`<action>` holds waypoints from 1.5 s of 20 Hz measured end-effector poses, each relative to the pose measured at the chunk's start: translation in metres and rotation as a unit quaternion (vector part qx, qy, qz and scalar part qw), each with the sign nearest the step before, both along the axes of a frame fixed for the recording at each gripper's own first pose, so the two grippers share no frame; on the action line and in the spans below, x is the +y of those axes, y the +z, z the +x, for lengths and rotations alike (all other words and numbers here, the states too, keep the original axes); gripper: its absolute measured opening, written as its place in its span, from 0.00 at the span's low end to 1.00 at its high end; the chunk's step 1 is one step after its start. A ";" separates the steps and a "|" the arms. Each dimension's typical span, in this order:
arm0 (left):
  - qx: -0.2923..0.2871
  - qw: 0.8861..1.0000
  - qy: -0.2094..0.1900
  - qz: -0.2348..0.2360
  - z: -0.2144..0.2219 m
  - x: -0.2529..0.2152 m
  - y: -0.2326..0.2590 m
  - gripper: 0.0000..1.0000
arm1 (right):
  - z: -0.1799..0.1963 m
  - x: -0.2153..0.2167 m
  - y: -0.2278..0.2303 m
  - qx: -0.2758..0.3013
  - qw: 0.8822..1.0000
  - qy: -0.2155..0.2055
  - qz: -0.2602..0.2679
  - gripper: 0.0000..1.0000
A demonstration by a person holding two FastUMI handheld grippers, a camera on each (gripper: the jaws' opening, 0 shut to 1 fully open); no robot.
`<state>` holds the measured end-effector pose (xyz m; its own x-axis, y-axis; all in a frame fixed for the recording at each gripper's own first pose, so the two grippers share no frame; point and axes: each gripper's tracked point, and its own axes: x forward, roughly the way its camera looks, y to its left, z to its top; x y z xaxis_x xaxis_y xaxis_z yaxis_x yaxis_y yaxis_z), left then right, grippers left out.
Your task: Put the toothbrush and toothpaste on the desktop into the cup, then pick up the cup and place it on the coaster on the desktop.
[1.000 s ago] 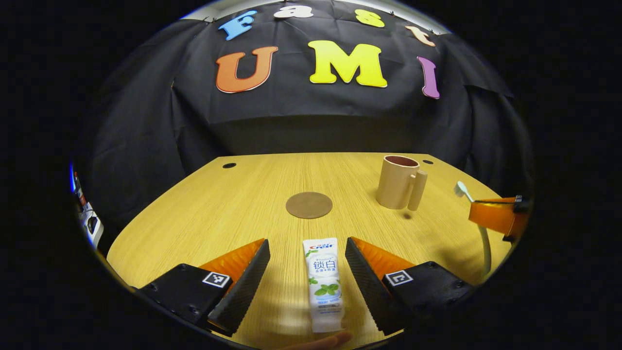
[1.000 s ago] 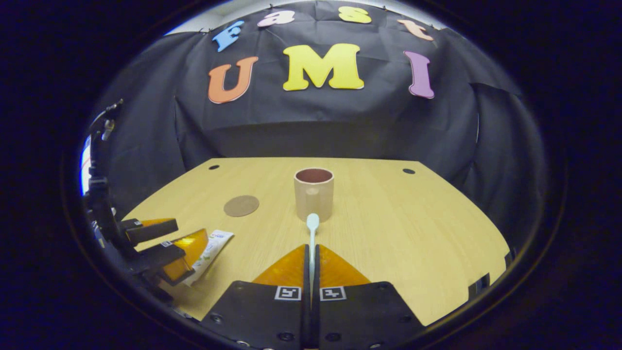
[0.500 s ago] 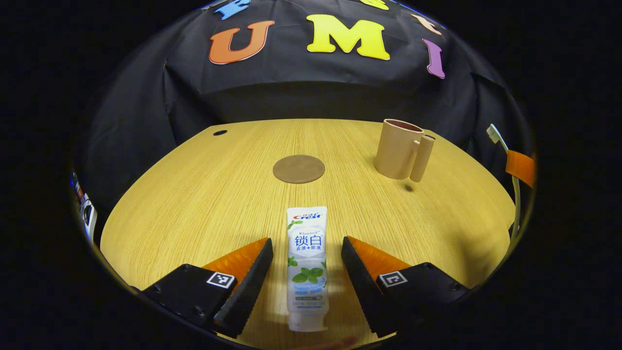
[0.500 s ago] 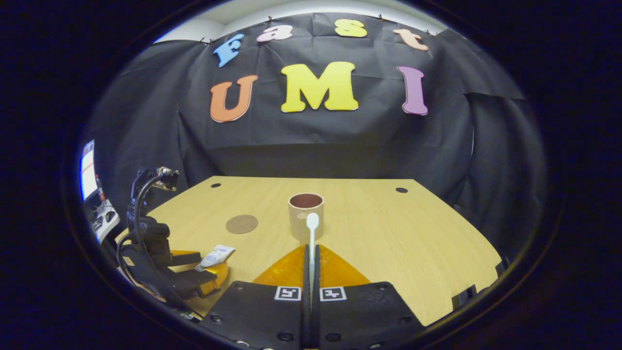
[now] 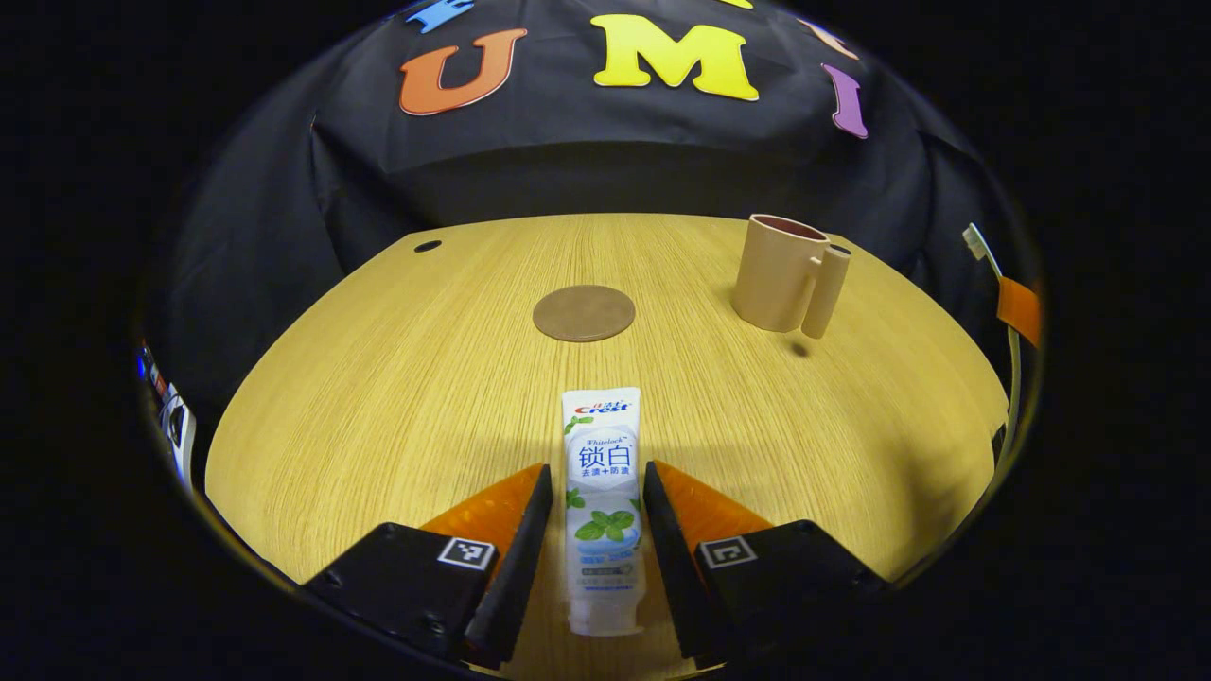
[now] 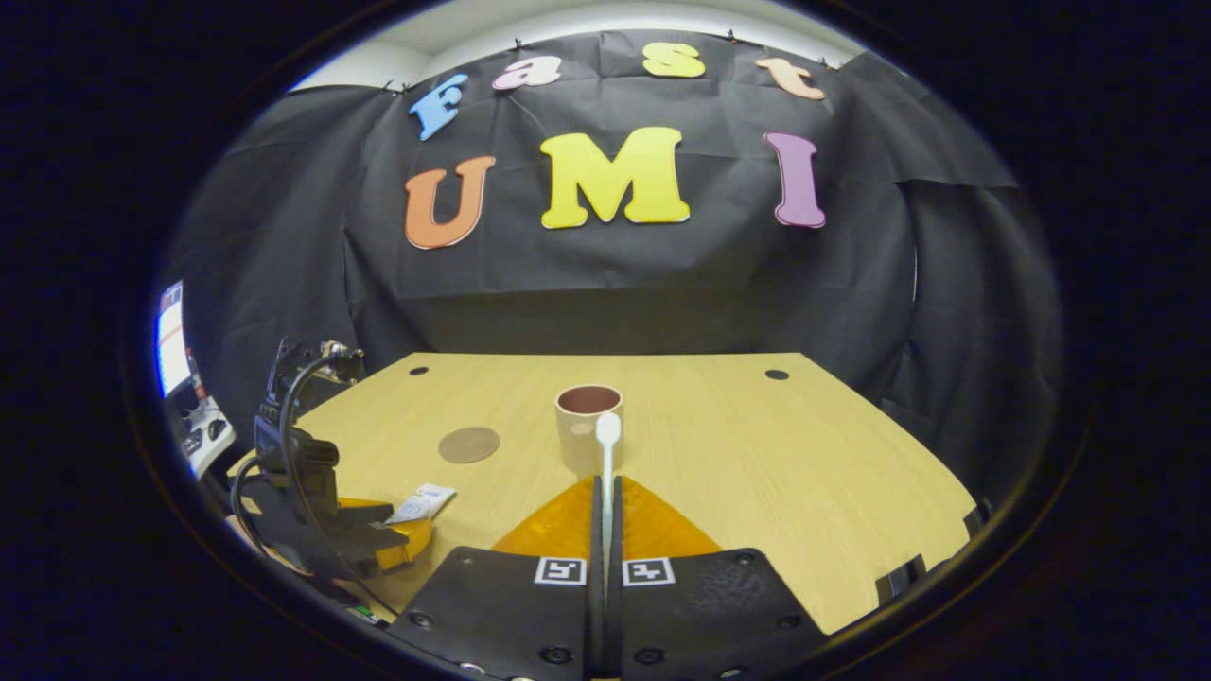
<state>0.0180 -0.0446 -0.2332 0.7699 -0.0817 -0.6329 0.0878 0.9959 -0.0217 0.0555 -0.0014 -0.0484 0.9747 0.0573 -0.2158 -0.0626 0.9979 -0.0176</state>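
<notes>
A white toothpaste tube [image 5: 602, 492] lies flat on the wooden table [image 5: 378, 378], cap end towards me. My left gripper [image 5: 596, 467] straddles its lower half. The jaws stand narrowly open, and a sliver of table shows between the left finger and the tube. Beyond it lie the round brown coaster [image 5: 583, 313] and, to the right, the tan cup [image 5: 781, 274] with its handle. My right gripper [image 6: 605, 482] is shut on the white toothbrush [image 6: 608, 427], held above the table with its head pointing at the cup [image 6: 575, 445]. The coaster [image 6: 467, 444] and the toothpaste [image 6: 423, 501] show to the left there.
The left gripper [image 6: 378, 539] with its cable sits low left in the right gripper view. The toothbrush [image 5: 984, 255] and a right finger [image 5: 1017, 310] hang at the left gripper view's right edge. The table has small holes [image 6: 776, 375] near its back corners. Equipment [image 6: 189, 426] stands off its left edge.
The left jaws have narrowed around the toothpaste and come down closer along it. The right gripper has risen and drawn back with the toothbrush, so the cup looks smaller.
</notes>
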 end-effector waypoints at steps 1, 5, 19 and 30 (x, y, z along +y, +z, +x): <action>0.002 1.000 -0.003 0.001 0.000 -0.001 0.002 0.54 | 0.000 -0.001 -0.001 -0.001 1.000 0.000 0.002 0.00; -0.006 0.998 -0.032 -0.048 -0.002 -0.019 0.007 0.45 | 0.000 -0.002 0.003 -0.002 1.000 0.000 0.001 0.00; -0.160 0.985 -0.046 -0.054 0.021 -0.018 0.070 0.40 | 0.043 0.013 0.047 -0.038 0.999 0.019 0.012 0.00; -0.236 0.970 -0.032 -0.041 0.033 0.007 0.122 0.44 | 0.149 0.047 0.112 -0.103 0.991 0.065 0.058 0.00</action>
